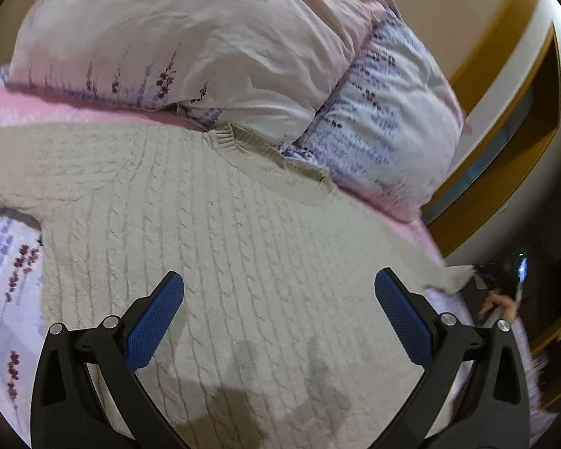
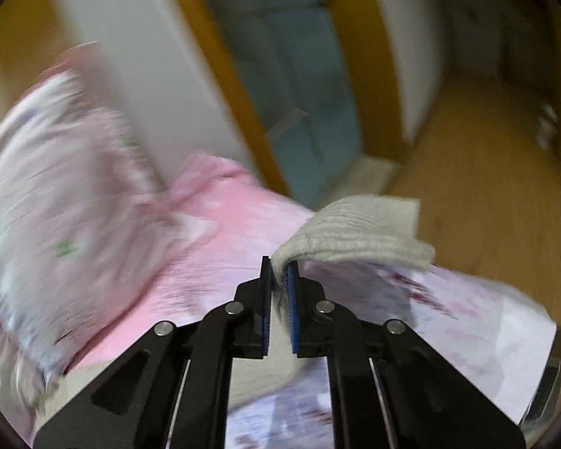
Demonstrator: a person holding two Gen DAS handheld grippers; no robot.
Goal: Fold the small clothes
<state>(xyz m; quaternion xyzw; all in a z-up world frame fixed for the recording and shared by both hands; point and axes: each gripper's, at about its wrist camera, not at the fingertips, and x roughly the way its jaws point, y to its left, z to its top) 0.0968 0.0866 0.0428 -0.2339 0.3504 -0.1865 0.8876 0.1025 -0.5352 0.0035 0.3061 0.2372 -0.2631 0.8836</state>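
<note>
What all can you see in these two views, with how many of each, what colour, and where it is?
sweater: one, beige cable knit, spread flat on the bed; its cuff is lifted off the bed
pillows: two, pale with purple flower print, at the head of the bed beyond the sweater's collar
blanket: one, pink, under the sweater and pillows
sheet: one, white with purple flowers, beside the sweater
door frame: one, yellow-brown wood, past the bed
floor: yellow-brown wood, beside the bed
left gripper: one, black with blue pads, jaws wide apart above the sweater
right gripper: one, black with blue pads, jaws pinching the cuff
</note>
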